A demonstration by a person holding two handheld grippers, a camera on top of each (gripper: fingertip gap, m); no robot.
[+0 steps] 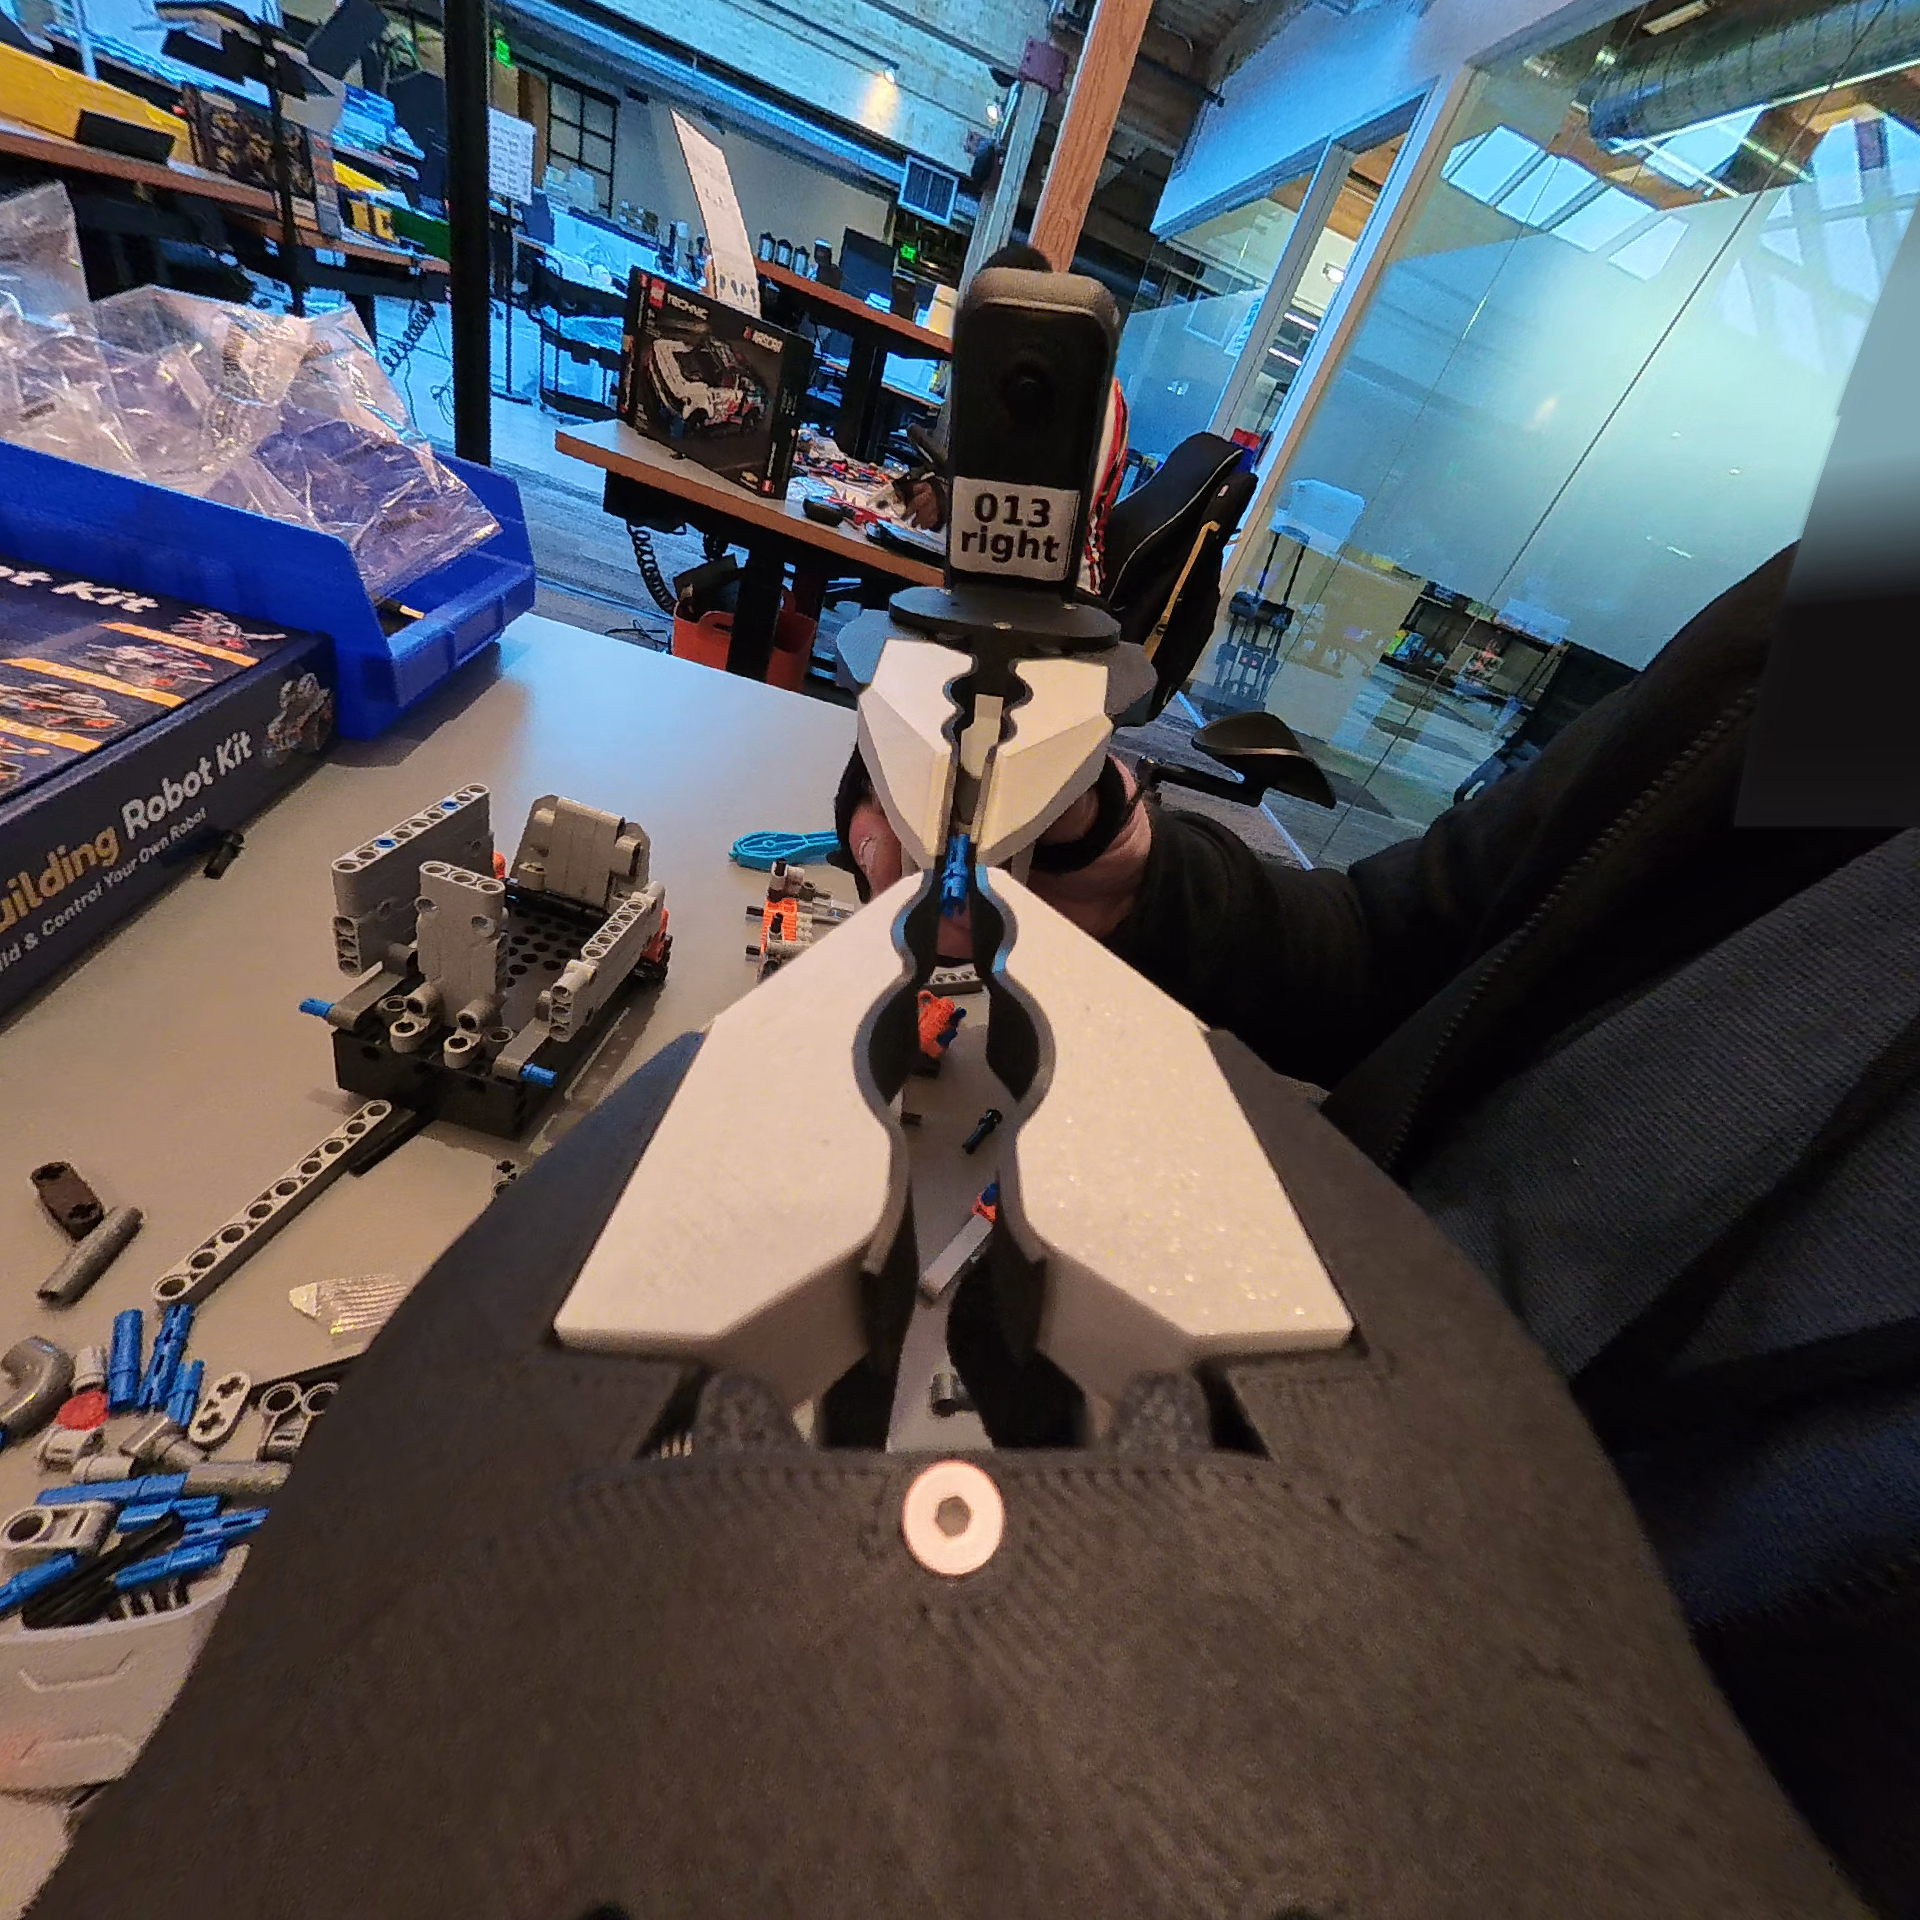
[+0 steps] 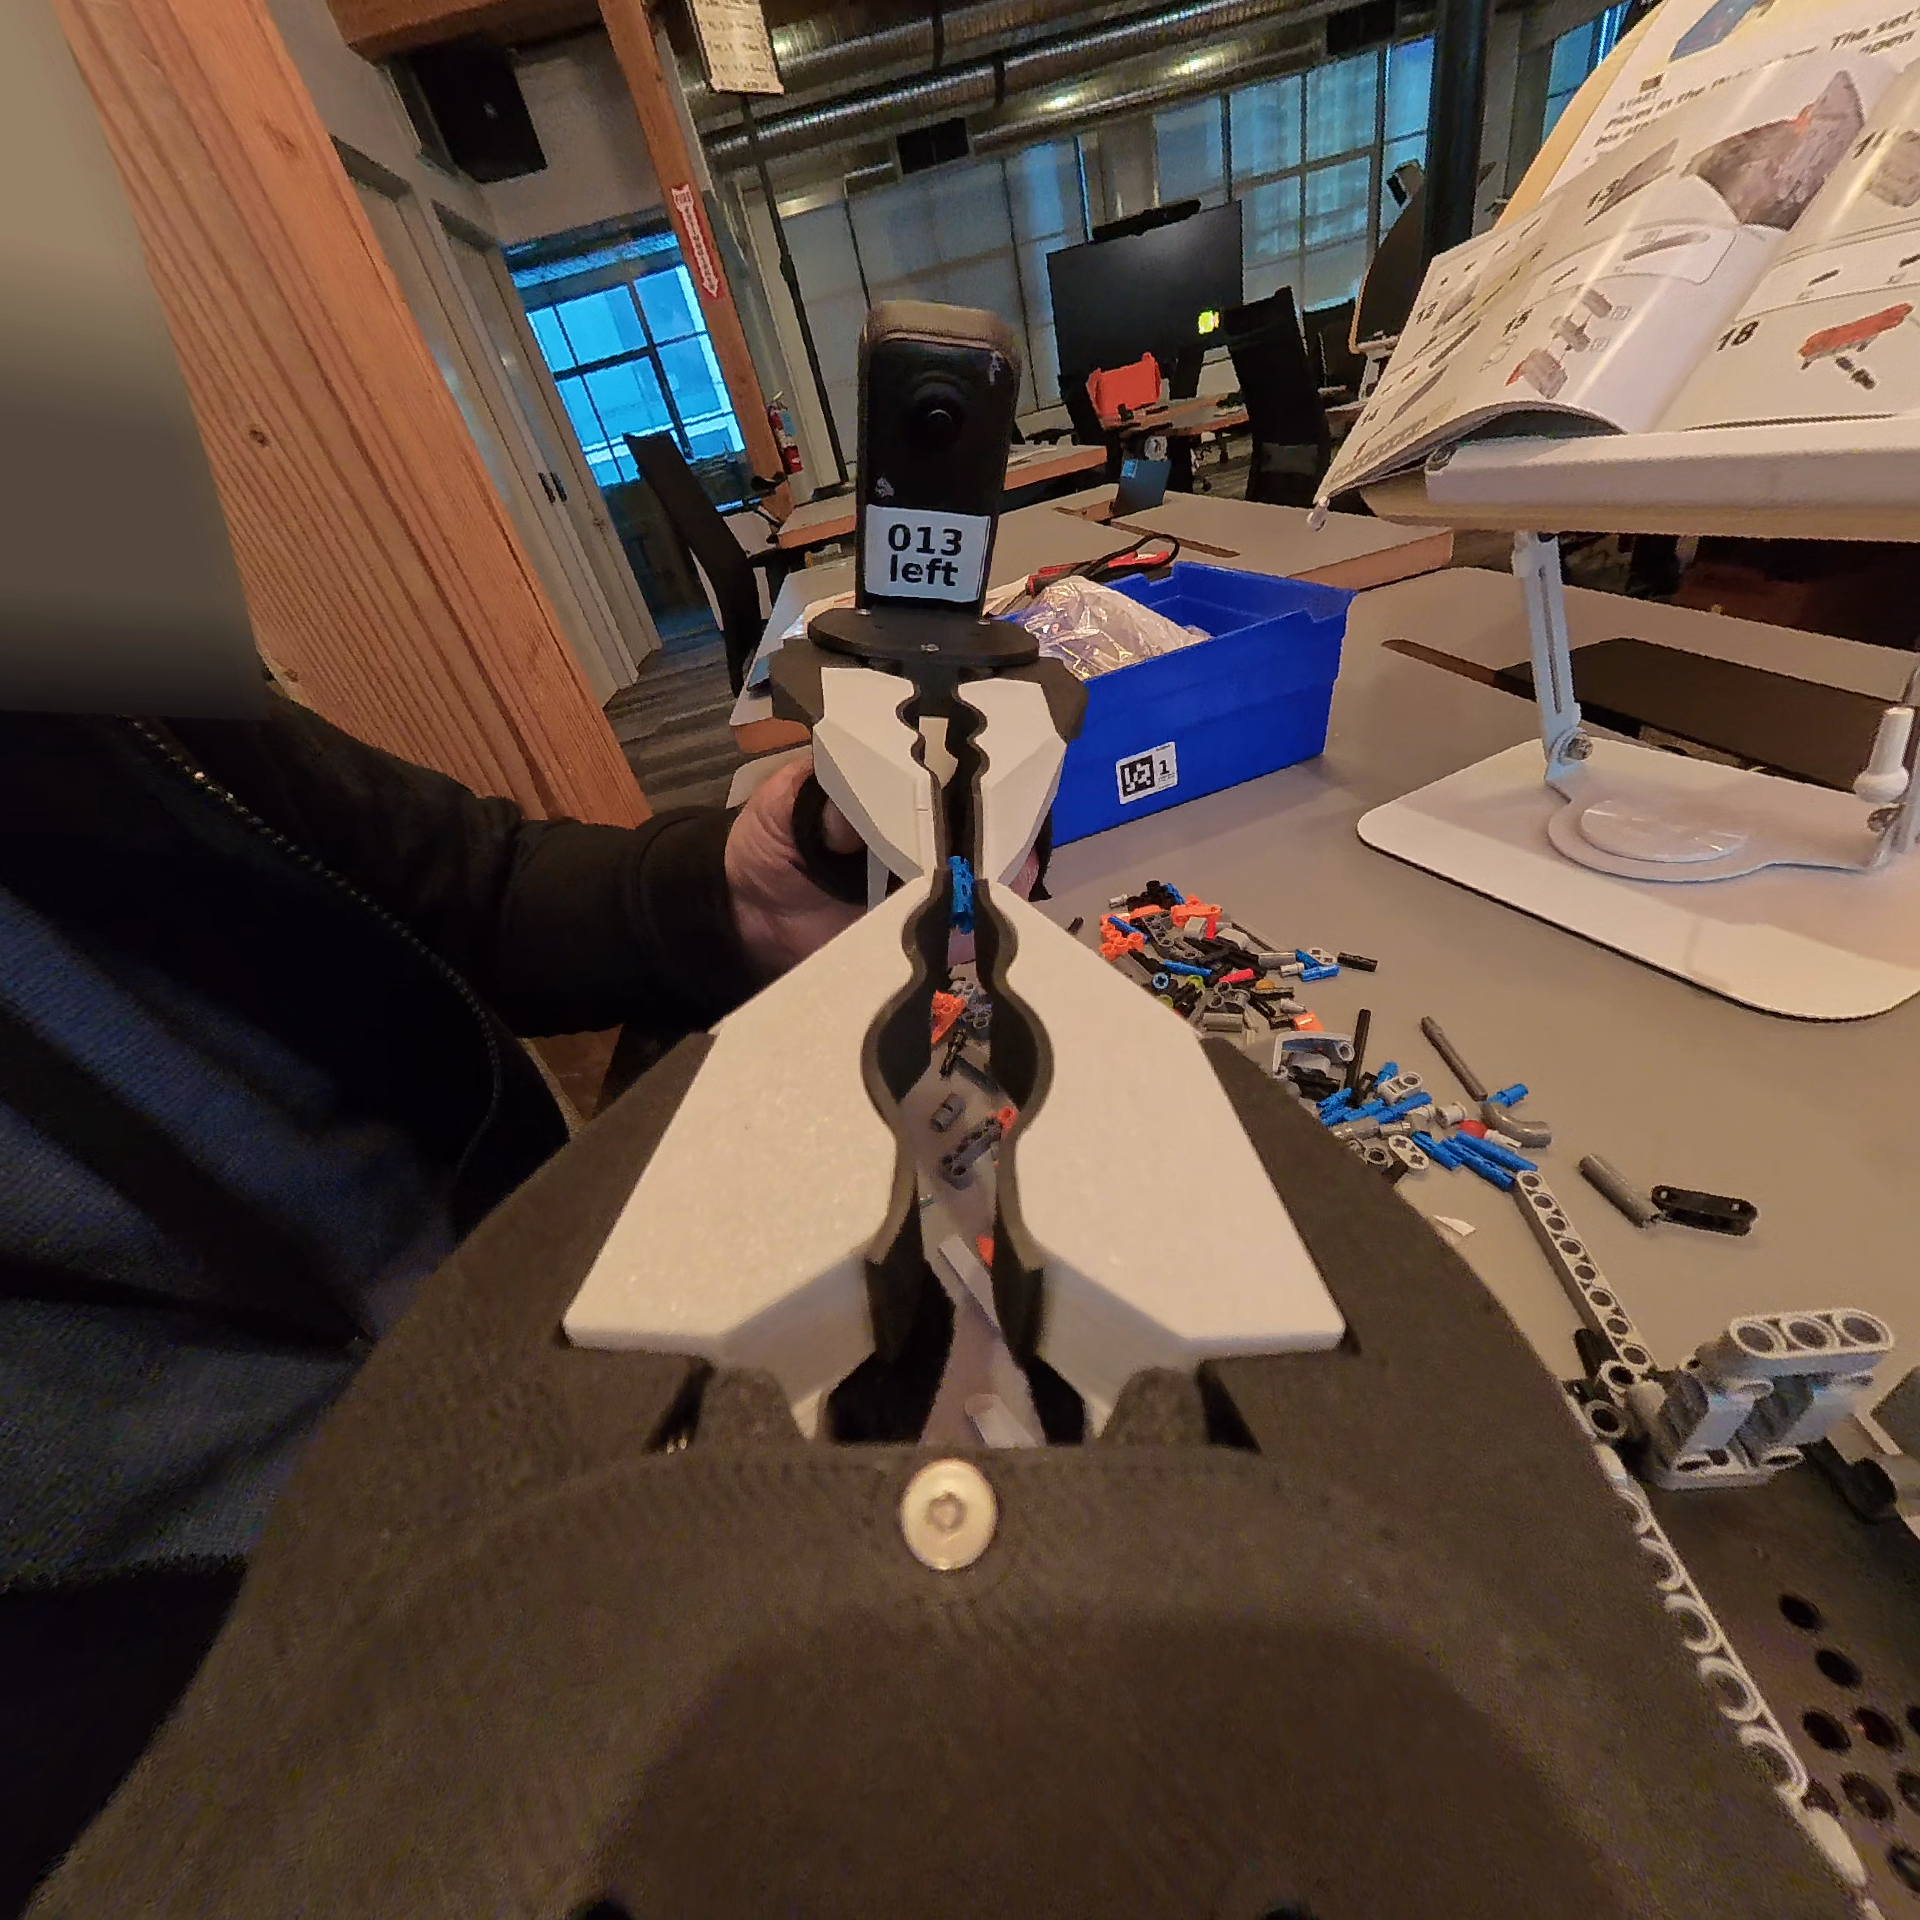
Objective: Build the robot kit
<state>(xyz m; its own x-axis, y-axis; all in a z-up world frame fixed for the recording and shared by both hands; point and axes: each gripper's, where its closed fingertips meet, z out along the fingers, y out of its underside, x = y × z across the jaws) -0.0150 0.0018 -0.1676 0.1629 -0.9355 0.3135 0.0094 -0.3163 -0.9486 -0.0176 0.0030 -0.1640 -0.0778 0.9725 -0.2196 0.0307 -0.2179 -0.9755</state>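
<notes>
My two grippers point at each other, tip to tip, above the grey table [image 1: 644, 727]. A small blue connector pin [image 1: 954, 878] sits between the tips. In the left wrist view my left gripper [image 1: 954, 912] is shut on one end of the pin. The right gripper [image 1: 966, 831] faces it, shut on the other end, held by a hand in a dark sleeve. In the right wrist view the right gripper [image 2: 961, 923] grips the same blue pin [image 2: 962, 888], and the left gripper [image 2: 956, 831] meets it from beyond.
A partly built grey and black model [image 1: 499, 956] stands on the table, beside a long grey beam [image 1: 270, 1205] and loose parts [image 1: 135, 1455]. A blue bin [image 1: 312, 603] and a kit box [image 1: 125, 727] lie behind. An instruction booklet [image 2: 1662, 260] rests on a white stand [image 2: 1662, 862]. Left and right tips are no more than a few centimetres apart. The long grey beam [image 1: 270, 1205] is about equally far from each gripper, around 20 cm. My right wrist view [image 2: 1580, 1268] looks at it from another angle.
</notes>
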